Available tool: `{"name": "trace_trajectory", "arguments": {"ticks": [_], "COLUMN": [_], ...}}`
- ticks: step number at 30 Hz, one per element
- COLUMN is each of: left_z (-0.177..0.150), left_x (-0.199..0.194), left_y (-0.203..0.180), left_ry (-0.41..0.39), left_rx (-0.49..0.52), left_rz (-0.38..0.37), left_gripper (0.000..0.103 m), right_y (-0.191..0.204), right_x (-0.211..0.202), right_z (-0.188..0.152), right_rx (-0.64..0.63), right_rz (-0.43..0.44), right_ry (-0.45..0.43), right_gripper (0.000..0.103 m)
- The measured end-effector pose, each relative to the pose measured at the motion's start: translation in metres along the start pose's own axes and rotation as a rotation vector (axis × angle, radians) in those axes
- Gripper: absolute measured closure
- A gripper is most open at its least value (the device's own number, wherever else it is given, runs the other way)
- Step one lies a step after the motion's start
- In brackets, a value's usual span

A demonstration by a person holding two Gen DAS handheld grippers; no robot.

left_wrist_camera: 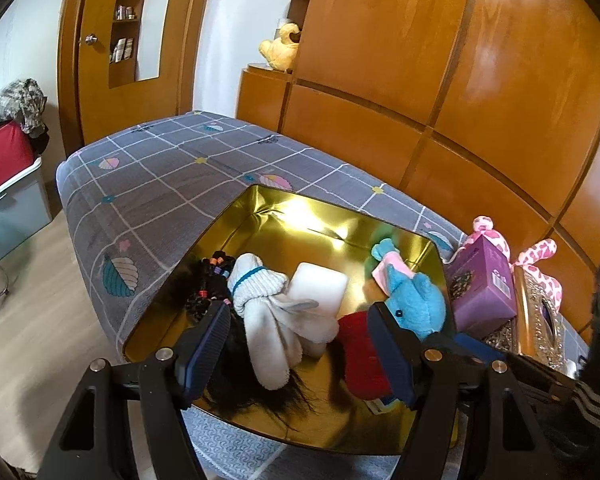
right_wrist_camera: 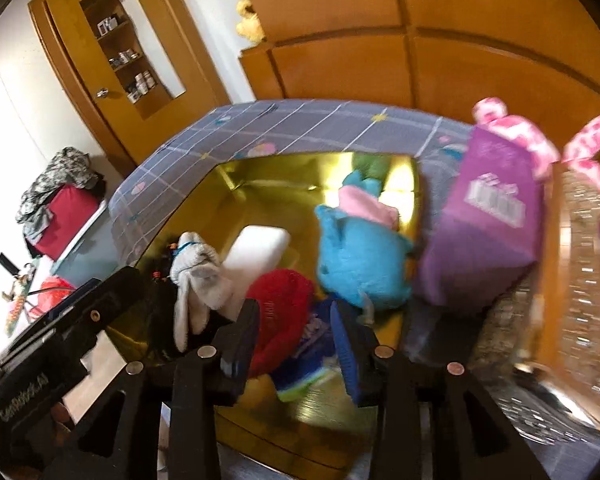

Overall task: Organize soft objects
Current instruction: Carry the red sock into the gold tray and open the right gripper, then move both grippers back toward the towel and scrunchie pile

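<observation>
Soft objects mostly sit in the gold tin [left_wrist_camera: 260, 216] on the bed [left_wrist_camera: 172, 160]. Left tool [left_wrist_camera: 300, 354] hangs released above the socks [left_wrist_camera: 268, 304]; right tool [right_wrist_camera: 296, 346], parted, straddles a blue cloth [right_wrist_camera: 304, 354]. The pink toy [left_wrist_camera: 536, 256] remains outside.

both wrist views look down close into the same gold tin [left_wrist_camera: 432, 248], left view from farther left.
</observation>
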State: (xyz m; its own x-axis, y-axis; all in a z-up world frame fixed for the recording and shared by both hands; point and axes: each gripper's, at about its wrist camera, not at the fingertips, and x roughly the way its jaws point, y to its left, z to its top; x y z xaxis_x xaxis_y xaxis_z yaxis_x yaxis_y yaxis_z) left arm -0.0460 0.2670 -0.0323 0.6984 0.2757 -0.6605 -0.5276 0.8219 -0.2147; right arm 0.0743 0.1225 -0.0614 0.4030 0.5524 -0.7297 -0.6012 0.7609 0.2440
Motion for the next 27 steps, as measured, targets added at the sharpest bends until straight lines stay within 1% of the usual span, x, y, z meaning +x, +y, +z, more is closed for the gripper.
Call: {"name": "trace_trajectory", "arguments": {"ticks": [4, 5, 9, 16, 22, 27], "left_z": [-0.001, -0.002, -0.006, -0.016, -0.029, -0.044], "left_x": [-0.005, -0.007, -0.011, -0.02, -0.029, -0.036], "left_y": [-0.006, -0.009, -0.02, -0.049, -0.079, -0.111], "left_ry": [-0.011, -0.013, -0.016, -0.009, 0.007, 0.012], "left_rx": [0.017, 0.026, 0.059, 0.148, 0.249, 0.35], "left_rz": [-0.014, -0.02, -0.044, -0.102, -0.17, -0.23], "left_gripper": [0.028, 0.028, 0.027, 0.026, 0.026, 0.026], "right_y": [-0.004, -0.005, -0.011, -0.023, -0.052, -0.094], "right_x": [-0.024, -0.028, -0.05, -0.082, -0.108, -0.129], "right_z": [-0.007, -0.009, -0.018, -0.037, -0.057, -0.075], "right_rx": [-0.025, -0.027, -0.041, -0.061, -0.009, 0.087], "right_rz": [-0.079, -0.09, -0.144, -0.236, -0.3, -0.378], "right_ry": [-0.062, -0.071, -0.116, -0.173, -0.197, -0.199], "right_gripper": [0.063, 0.061, 0.061, 0.061, 0.06, 0.06]}}
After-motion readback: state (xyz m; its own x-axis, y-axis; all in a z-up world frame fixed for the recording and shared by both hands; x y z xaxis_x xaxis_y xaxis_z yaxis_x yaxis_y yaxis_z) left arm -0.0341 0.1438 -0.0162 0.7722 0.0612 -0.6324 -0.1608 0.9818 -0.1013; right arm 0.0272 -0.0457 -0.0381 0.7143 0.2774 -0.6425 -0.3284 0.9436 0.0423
